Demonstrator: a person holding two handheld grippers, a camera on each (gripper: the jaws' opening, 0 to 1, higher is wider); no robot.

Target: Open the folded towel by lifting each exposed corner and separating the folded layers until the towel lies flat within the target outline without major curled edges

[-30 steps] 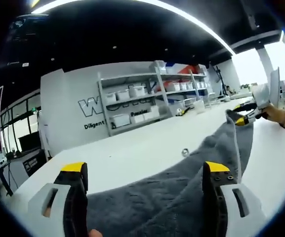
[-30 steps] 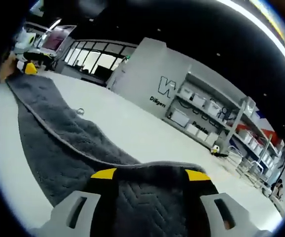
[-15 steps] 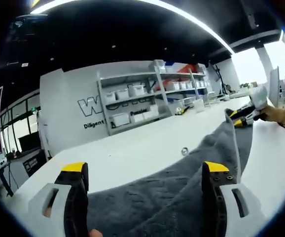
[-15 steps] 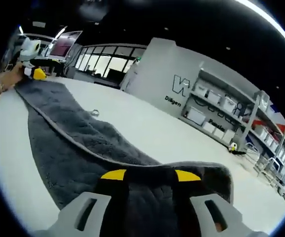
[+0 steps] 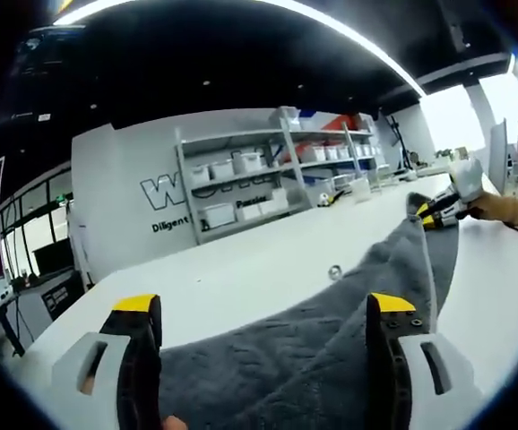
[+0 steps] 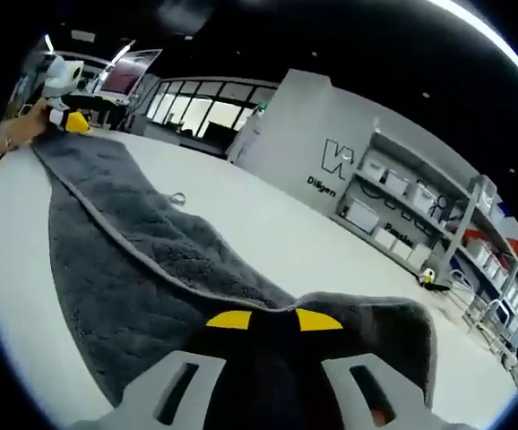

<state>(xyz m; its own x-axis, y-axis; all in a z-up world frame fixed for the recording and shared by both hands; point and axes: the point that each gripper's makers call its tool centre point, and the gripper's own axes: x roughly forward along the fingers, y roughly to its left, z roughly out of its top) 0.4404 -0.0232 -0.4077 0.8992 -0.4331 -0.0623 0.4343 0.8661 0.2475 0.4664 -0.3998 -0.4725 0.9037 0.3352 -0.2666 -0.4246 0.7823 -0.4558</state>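
Since a second ago the right hand-held gripper (image 6: pixel 263 320) has drawn its yellow tips closer together on the towel edge, and the far end of the towel (image 6: pixel 125 260) has pulled straighter.

In the left gripper view, the left hand-held gripper (image 5: pixel 263 309) stands spread wide, with the one grey towel (image 5: pixel 331 331) lying between and beyond its jaws on the white tabletop (image 5: pixel 241 269). The towel runs away to the right hand-held gripper (image 5: pixel 434 215), which pinches its far corner just off the tabletop. A small metal ring (image 5: pixel 334 270) sits beside the towel.

In the right gripper view, the jaws are pressed onto a raised hem. The towel stretches back to the left hand-held gripper (image 6: pixel 66 119) at its other end.

The towel looks soft, limp and fairly thick; it will likely sag and fold, so the hemmed corners seem the surest hold. I count one towel and two grippers.
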